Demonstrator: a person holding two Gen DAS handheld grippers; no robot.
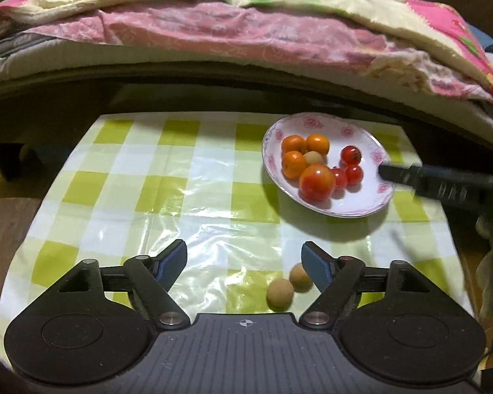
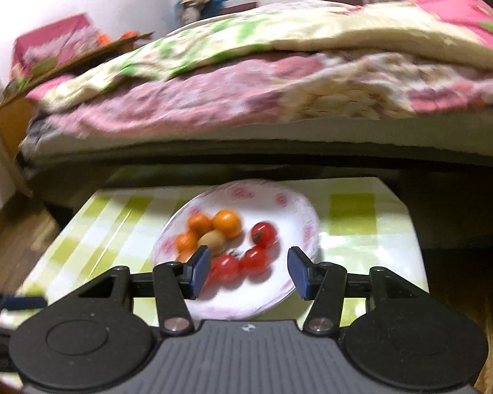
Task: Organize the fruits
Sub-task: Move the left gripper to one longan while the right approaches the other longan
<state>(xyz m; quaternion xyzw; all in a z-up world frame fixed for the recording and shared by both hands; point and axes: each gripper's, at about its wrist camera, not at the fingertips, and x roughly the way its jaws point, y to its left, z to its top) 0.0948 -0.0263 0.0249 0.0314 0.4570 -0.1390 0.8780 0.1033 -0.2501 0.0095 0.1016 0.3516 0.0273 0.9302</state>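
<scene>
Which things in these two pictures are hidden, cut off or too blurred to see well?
- Left wrist view: right gripper enters from the right edge, motion-blurred; only one of its fingers is clear.
- Left wrist view: one tan fruit is partly behind the left gripper's right finger.
- Right wrist view: plate and fruits blurred; the large tomato sits mostly behind a finger.

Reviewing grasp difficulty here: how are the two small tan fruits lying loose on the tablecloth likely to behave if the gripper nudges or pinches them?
The two tan fruits look round, so a nudge would probably roll them. The glossy tablecloth likely offers little friction. Being small between the left gripper's wide-open jaws, they might squirt sideways unless centred.
</scene>
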